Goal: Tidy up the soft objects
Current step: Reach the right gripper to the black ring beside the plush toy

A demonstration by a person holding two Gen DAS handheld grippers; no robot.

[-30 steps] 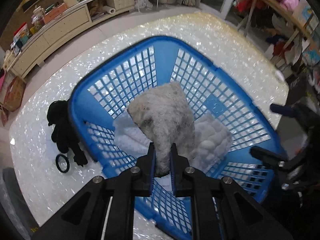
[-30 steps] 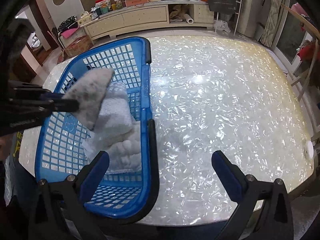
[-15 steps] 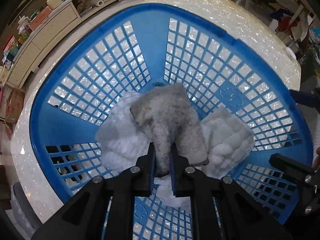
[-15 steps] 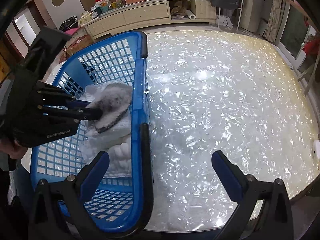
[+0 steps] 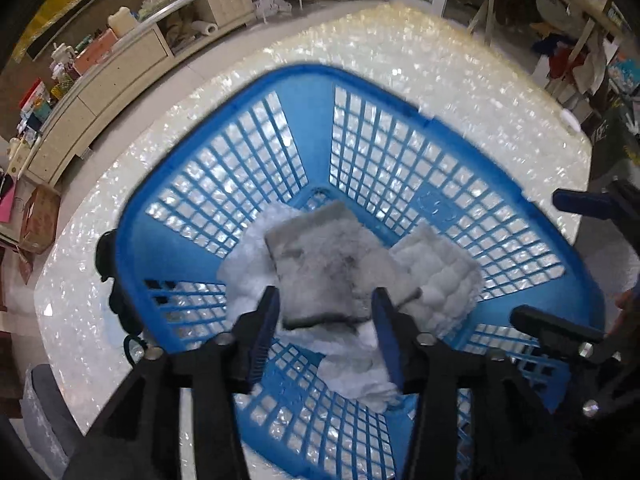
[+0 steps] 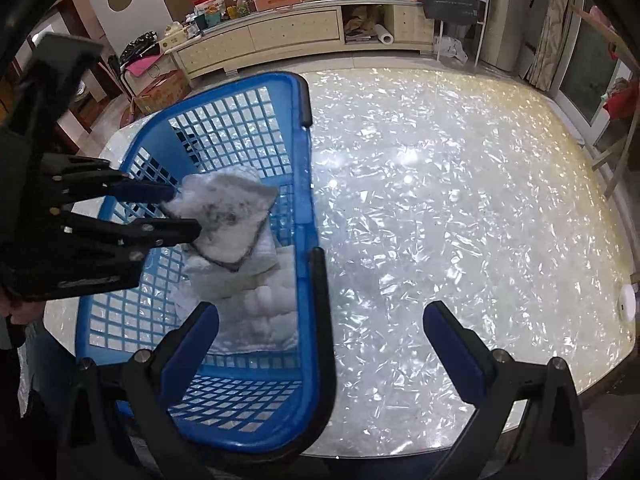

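Note:
A blue plastic basket (image 5: 304, 92) stands on the shiny white table; it also shows in the right wrist view (image 6: 308, 208). A grey fluffy cloth (image 5: 324, 268) lies in it on top of white soft cloths (image 5: 440, 276). My left gripper (image 5: 324, 312) is open just above the grey cloth, its fingers apart on either side of the cloth's near edge. In the right wrist view the left gripper (image 6: 186, 212) sits at the grey cloth (image 6: 230, 220). My right gripper (image 6: 320, 336) is open and empty, straddling the basket's near right rim.
A black soft toy (image 5: 106, 256) and a dark ring (image 5: 134, 350) lie on the table left of the basket, mostly hidden by it. A small white disc (image 6: 626, 304) sits at the table's right edge. Cabinets (image 6: 280, 36) stand beyond the table.
My left gripper lowered the grey cloth into the basket, then opened and let it go. The cloth now lies flat on the white cloths. The right gripper barely moved.

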